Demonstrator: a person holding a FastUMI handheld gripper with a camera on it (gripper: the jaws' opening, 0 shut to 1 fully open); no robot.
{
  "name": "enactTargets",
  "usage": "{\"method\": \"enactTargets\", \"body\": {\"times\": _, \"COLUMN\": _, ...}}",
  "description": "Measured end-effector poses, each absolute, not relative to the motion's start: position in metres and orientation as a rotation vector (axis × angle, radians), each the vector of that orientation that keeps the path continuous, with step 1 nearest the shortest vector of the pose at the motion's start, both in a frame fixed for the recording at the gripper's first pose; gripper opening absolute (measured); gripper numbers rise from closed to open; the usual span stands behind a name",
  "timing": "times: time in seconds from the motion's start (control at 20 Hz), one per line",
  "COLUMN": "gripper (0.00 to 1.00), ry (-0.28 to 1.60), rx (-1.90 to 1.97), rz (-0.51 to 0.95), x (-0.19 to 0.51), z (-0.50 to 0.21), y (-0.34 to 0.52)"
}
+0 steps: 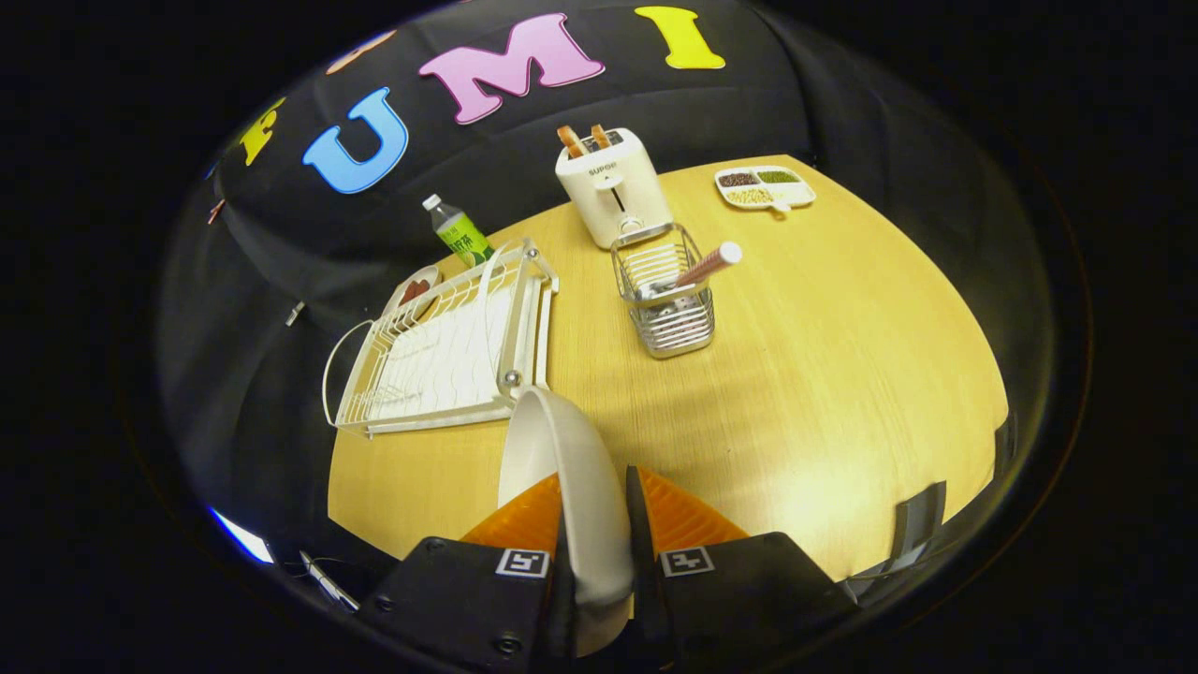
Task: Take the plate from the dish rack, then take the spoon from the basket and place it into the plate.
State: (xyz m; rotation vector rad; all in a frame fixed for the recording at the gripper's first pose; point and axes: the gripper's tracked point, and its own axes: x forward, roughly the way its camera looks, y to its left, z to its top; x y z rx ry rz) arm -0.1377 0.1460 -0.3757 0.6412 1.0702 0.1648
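1. While the gripper [596, 524] clamps the white glossy round plate [571, 468] on edge between both fingers, the round, pale wooden table [824, 374] with its fine straight grain spreads out beneath it.
2. Just ahead of the plate's upper rim lies the white wire dish rack [449, 346] on its ribbed white drip tray, with a thin loop handle at its far side.
3. Beyond the rack and the basket stands the cream, boxy, smooth-sided toaster [615, 187], two browned slices poking from its slots; the front reads "SUPOR".
4. Between toaster and fingers, well ahead of them, sits the shiny square metal wire basket [666, 300]; the spoon [704, 267] leans in it, its reddish cylindrical handle ending in a pale cap.
5. Far off lies a white divided tray [766, 189] of dark, green and pale grains.
6. Behind the rack stands a clear plastic bottle [457, 232], white cap, green label with print too small to read.
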Motion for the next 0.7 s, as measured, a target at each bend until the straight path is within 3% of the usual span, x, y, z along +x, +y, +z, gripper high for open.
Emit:
{"method": "enactTargets", "body": {"times": 0.65, "gripper": 0.32, "ry": 1.119, "rx": 0.68, "rz": 0.049, "x": -0.133, "z": -0.419, "y": 0.138}}
{"method": "enactTargets", "body": {"times": 0.7, "gripper": 0.39, "ry": 1.115, "rx": 0.669, "rz": 0.047, "x": -0.133, "z": -0.418, "y": 0.134}}
